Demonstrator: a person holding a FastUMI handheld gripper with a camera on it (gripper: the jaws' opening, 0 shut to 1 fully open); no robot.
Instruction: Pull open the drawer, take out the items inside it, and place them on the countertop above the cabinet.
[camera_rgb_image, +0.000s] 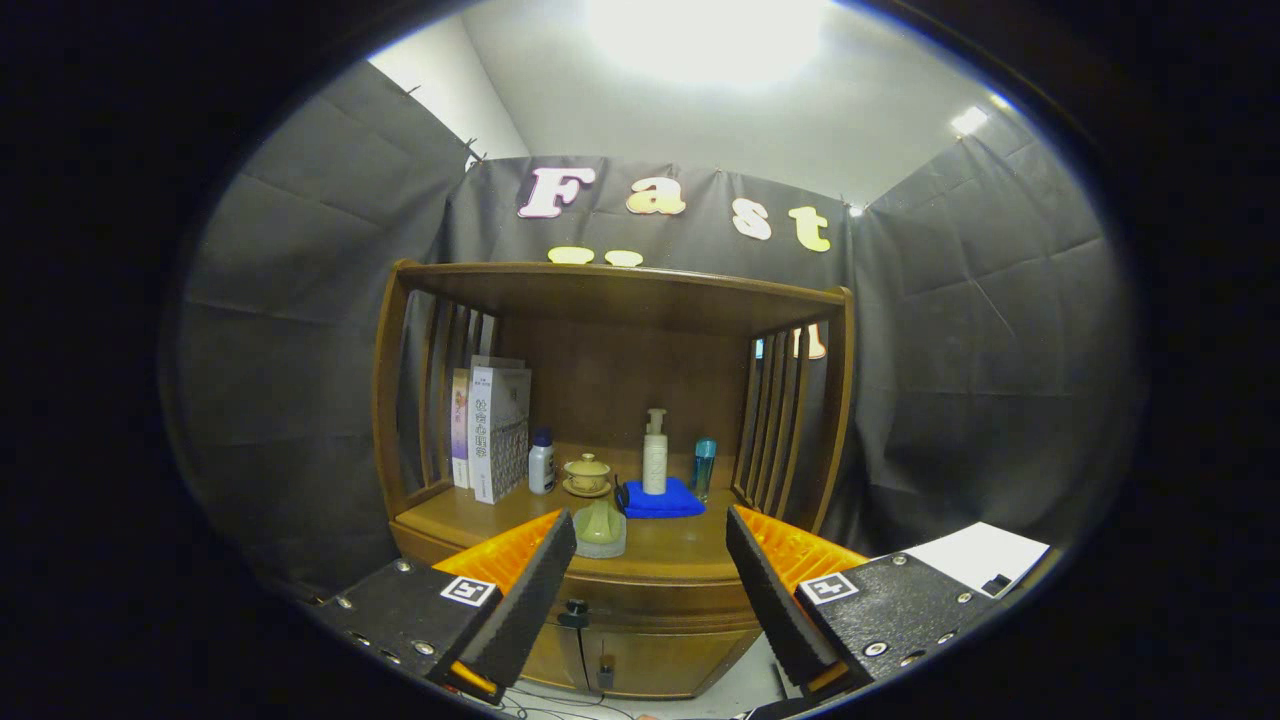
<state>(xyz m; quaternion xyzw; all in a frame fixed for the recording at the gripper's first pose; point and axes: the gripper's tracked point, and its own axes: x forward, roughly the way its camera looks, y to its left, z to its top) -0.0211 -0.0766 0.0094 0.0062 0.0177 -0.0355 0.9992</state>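
A wooden cabinet (610, 400) with slatted sides stands ahead, against the booth wall. Its countertop (470, 515) carries several items. A pale green item in a clear cup (599, 528) sits near the countertop's front edge, just beyond my fingers. The drawer front (650, 600) below the countertop looks closed, with a small dark knob (575, 607) on it. My gripper (650, 580) is open and holds nothing, its fingers spread wide and some way short of the cabinet front.
On the countertop stand upright books (495, 430), a small white bottle (541, 462), a lidded tea cup (587, 474), a pump bottle (655, 452) on a blue cloth (660, 500), and a blue tumbler (704, 466). A white sheet (975, 555) lies right of the cabinet.
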